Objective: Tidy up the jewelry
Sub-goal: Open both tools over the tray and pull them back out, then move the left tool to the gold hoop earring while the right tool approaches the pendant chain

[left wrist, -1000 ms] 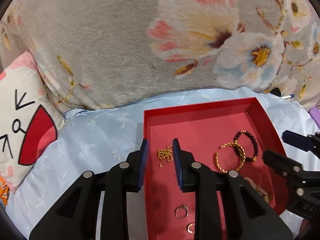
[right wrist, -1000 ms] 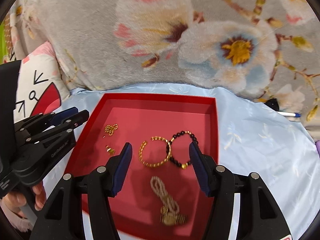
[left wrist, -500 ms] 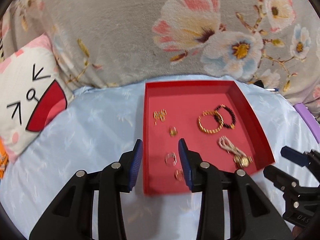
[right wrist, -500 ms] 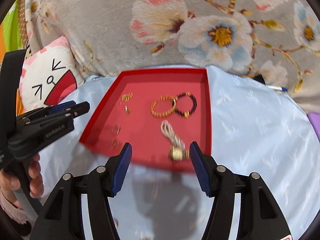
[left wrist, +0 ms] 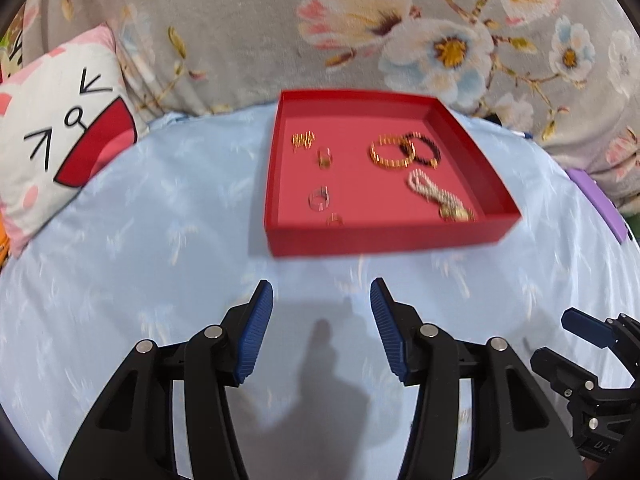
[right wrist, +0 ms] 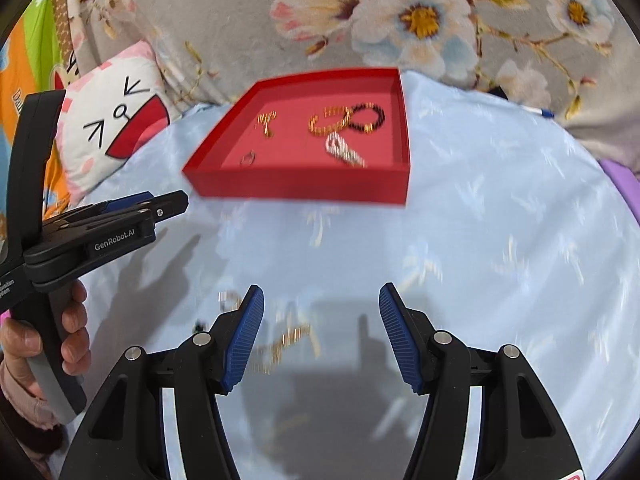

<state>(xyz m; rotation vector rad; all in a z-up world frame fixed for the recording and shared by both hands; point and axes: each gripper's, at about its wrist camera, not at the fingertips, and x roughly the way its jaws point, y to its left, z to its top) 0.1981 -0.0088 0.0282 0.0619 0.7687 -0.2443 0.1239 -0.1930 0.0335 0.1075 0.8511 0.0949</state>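
A red tray [left wrist: 384,242] [right wrist: 304,188] lies on the light blue sheet. It holds a gold bangle [left wrist: 390,155] [right wrist: 328,122], a black bead bracelet [left wrist: 426,150] [right wrist: 370,116], a pearl strand with a gold pendant [left wrist: 438,196] [right wrist: 344,152], a small gold chain [left wrist: 303,139], and several rings [left wrist: 319,199]. My left gripper [left wrist: 321,292] is open and empty, well short of the tray. My right gripper [right wrist: 321,300] is open and empty. A gold chain [right wrist: 286,344] lies blurred on the sheet between its fingers.
A floral grey blanket [left wrist: 240,32] rises behind the tray. A white cat-face cushion [left wrist: 60,136] lies at the left. A purple object [left wrist: 600,204] sits at the right edge. A small ring-like item [right wrist: 226,300] lies on the sheet by the right gripper's left finger.
Both grippers have pulled back from over the tray toward the near side of the sheet. The left gripper's jaws have opened wider. A loose gold chain has come into the right wrist view.
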